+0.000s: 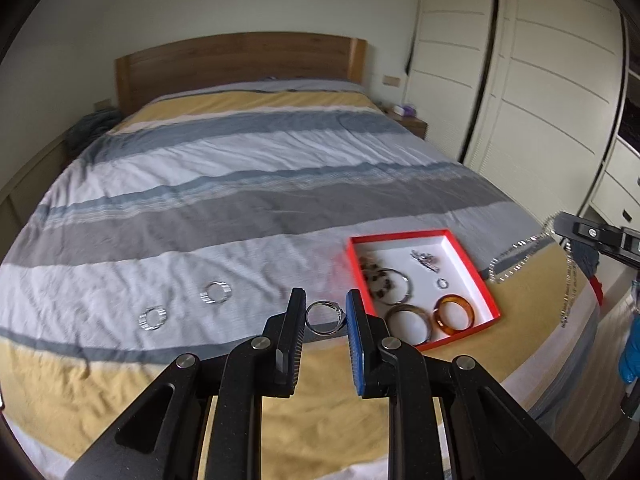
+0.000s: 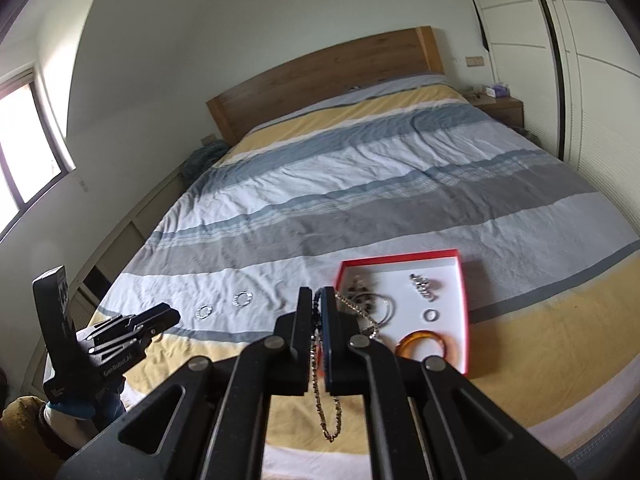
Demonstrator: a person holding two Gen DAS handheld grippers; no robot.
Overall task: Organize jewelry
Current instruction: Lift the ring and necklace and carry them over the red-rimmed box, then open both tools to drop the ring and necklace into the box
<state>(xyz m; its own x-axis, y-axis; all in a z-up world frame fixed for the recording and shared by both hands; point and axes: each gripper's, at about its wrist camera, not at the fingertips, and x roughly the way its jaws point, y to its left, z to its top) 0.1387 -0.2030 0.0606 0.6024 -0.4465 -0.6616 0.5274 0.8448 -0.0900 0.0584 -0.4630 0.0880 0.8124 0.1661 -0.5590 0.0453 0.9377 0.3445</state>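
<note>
A big bed (image 1: 240,184) with a striped cover is filling the room. Near its foot a red box (image 1: 484,288) is holding bangles and small shiny bits too blurry to name. The left gripper (image 1: 325,316) is holding a silver ring (image 1: 323,317) between its jaws, which are only a little apart. The right gripper (image 2: 318,312) is squeezing a silver chain (image 2: 330,408) in tightly closed jaws, and the chain is hanging down. Two silver rings (image 1: 216,292) are lying on the cover, well left of the box.
</note>
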